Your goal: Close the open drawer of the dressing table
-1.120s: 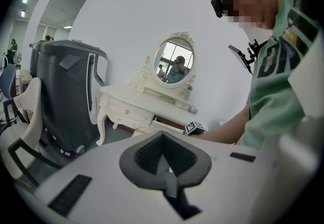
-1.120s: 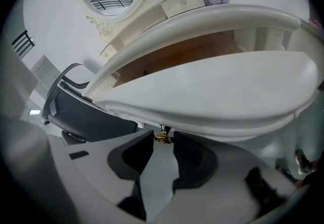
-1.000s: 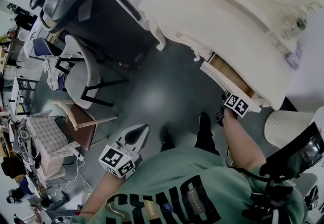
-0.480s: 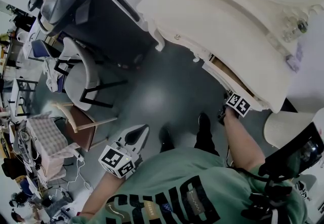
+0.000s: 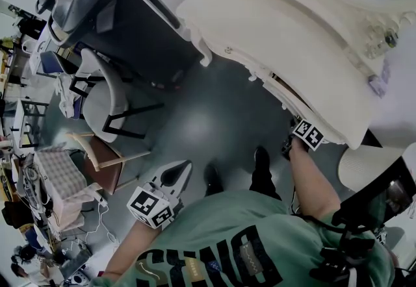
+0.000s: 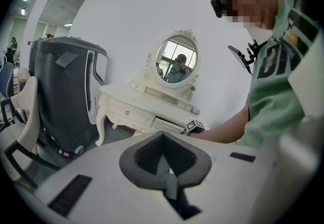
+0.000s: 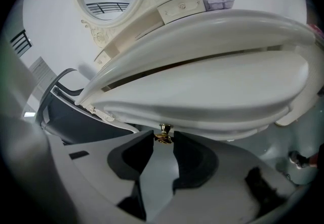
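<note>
The cream dressing table (image 5: 292, 26) fills the upper right of the head view. Its drawer (image 5: 286, 94) stands out only by a narrow gap under the top. My right gripper (image 5: 290, 137) is at the drawer front, just below the table edge. In the right gripper view the drawer front (image 7: 202, 91) curves overhead, and the small brass knob (image 7: 163, 135) sits between the tips of my right gripper (image 7: 163, 138), which is shut on it. My left gripper (image 5: 177, 174) hangs apart over the floor, shut and empty, with the table (image 6: 136, 99) far ahead of it (image 6: 163, 134).
A large black chair-like machine (image 5: 123, 13) stands left of the table. A white chair (image 5: 104, 94) and a brown chair (image 5: 104, 159) are on the floor at left. A pale round stool (image 5: 364, 163) sits at lower right. My shoes (image 5: 261, 157) are near the drawer.
The drawer has slid inward: its wooden inside showed earlier and now only a thin gap is left. My right gripper moved with it toward the table. The left gripper stayed put.
</note>
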A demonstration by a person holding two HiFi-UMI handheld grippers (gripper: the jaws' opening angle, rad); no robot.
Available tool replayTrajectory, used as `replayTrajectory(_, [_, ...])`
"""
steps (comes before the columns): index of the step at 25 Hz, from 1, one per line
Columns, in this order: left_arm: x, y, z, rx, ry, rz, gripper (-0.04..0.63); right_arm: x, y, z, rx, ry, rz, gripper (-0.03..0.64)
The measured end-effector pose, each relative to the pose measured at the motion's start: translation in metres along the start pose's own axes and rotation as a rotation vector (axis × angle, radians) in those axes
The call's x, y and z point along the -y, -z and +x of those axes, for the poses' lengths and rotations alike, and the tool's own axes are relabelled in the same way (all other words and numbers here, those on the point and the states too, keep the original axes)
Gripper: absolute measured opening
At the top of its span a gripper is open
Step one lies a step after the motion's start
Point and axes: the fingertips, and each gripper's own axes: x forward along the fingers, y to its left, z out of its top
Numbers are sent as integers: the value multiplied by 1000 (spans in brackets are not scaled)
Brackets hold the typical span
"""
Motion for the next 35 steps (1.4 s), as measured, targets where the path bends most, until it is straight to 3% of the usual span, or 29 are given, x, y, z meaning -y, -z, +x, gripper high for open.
replayTrajectory(35, [-12,-4,11,-32,-8,-5,-2,5,-46,17,121,27,-13,129])
